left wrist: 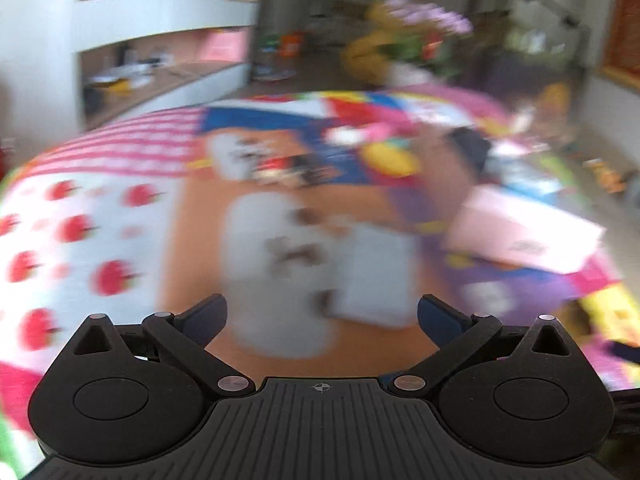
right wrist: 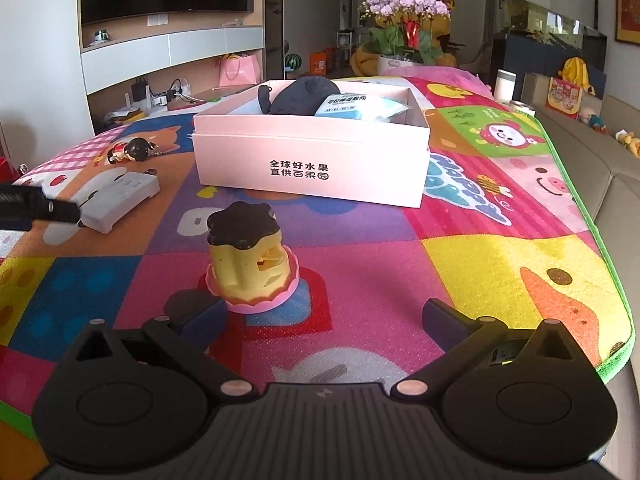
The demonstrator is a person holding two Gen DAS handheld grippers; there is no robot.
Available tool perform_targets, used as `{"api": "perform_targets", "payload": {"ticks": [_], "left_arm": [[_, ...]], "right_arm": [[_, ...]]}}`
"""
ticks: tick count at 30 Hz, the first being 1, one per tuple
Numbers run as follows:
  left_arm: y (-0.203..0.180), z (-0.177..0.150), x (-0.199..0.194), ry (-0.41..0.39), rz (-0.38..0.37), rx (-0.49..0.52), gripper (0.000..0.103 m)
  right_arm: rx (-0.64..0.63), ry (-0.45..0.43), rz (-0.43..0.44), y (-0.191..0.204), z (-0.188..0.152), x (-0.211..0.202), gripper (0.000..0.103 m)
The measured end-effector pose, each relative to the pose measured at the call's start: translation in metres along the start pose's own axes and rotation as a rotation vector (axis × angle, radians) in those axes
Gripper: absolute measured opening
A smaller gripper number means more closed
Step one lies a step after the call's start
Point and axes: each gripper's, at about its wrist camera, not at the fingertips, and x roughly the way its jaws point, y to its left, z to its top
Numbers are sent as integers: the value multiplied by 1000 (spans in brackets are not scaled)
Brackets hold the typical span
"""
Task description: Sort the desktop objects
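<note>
A: Item one, largest: surface point(right wrist: 500, 264), covered in bright cartoon mat. Item two?

B: Pink box point(right wrist: 312, 160), far middle of surface, lid off; dark plush point(right wrist: 304, 96) and blue-white packet point(right wrist: 360, 106) already inside.

A: Next down?

B: Grey power strip point(right wrist: 120, 196), left of box, flat. Judged rigid and fairly light; best pinched across its narrow sides. Then yellow toy point(right wrist: 252, 264) with dark cap, upright on pink base, just ahead of right tongs point(right wrist: 320, 316). Judged hard plastic, light, tippy; best gripped low on body.

A: Smallest?

B: Figurine keychain point(right wrist: 134, 150), back left.

A: Tongs?

B: Right tongs spread wide, holding nothing. Left tongs point(left wrist: 322, 316) likewise released, empty.

A: Differences between views?

B: Left view badly blurred; pale shape below tongs, possibly the strip, not confirmed. Box contents and toy legible in right view only.
</note>
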Motion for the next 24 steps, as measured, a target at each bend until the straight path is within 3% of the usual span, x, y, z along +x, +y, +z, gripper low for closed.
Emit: {"api": "perform_targets", "payload": {"ticks": [2,5,9,11,14,16,20,24], "left_arm": [[-16,4,6,-9,-28,53,103],[-37,10,28,-8,20,162,103],[-46,15,55,23,50,199,103],[-47,16,57,37,9,205,103],[-53,11,54,73,-146,254,103],[-62,4,50,77,-166,312,103],[-65,1,53,44,-27,349,103],[-36,11,47,18,122,347,103]], "right_arm": [[-1,-1,0,0,0,0,103],[-1,-3,-1,1,-1,0,103],[0,-6,-2,1,-1,0,103],[0,-6,-2,0,-1,0,103],[0,-7,-2,0,-1,0,103],[0,-6,-3,0,-1,0,103],[0,-7,-3,0,-1,0,103],[0,-7,-2,0,-1,0,103]]}}
